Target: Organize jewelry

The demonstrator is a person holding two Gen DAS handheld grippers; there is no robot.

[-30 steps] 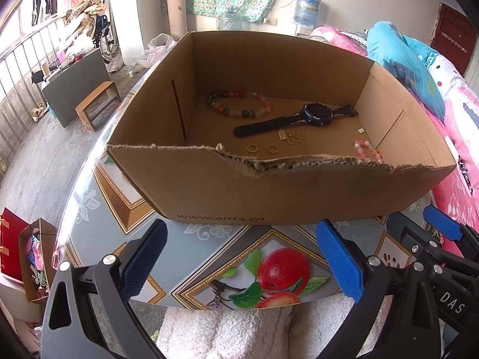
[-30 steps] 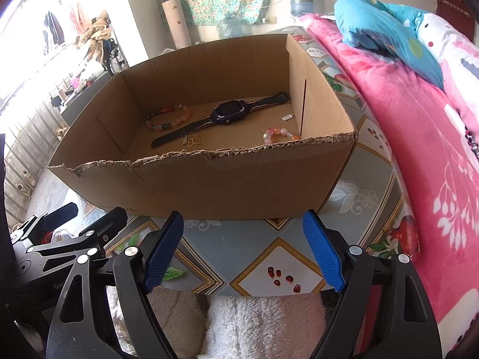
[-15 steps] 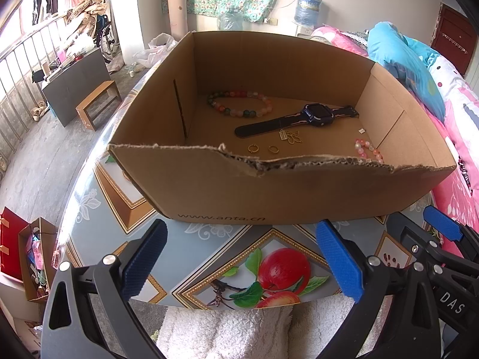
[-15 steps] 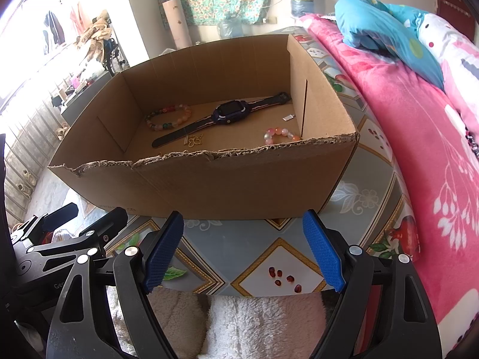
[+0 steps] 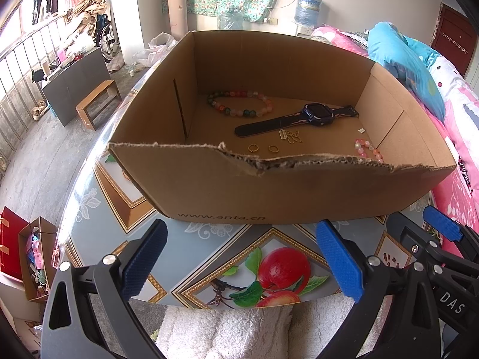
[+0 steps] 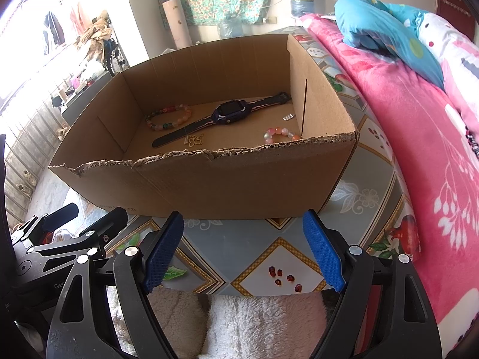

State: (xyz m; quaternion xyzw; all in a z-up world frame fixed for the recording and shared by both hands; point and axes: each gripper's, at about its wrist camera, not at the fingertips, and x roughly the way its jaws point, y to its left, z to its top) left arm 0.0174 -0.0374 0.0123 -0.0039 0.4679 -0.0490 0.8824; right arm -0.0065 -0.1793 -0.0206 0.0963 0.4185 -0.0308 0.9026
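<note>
An open cardboard box (image 5: pixel 227 191) (image 6: pixel 245 185) stands on the table. Inside lie a multicoloured bead bracelet (image 5: pixel 239 103) (image 6: pixel 169 117), a dark blue watch (image 5: pixel 317 115) (image 6: pixel 230 112), a gold butterfly pendant (image 5: pixel 292 136) (image 6: pixel 194 141), two gold rings (image 5: pixel 263 148), a pink bead bracelet (image 5: pixel 366 149) (image 6: pixel 280 134) and a small silver piece (image 5: pixel 361 130) (image 6: pixel 288 117). My left gripper (image 5: pixel 242 261) is open and empty in front of the box. My right gripper (image 6: pixel 244 249) is open and empty beside it, also before the box.
The table (image 5: pixel 209 239) has a glossy fruit-pattern cover. A pink blanket (image 6: pixel 419 149) and a blue pillow (image 6: pixel 386 24) lie on the bed to the right. White fleece (image 6: pixel 254 323) is at the near edge. A stool (image 5: pixel 98 101) stands on the floor to the left.
</note>
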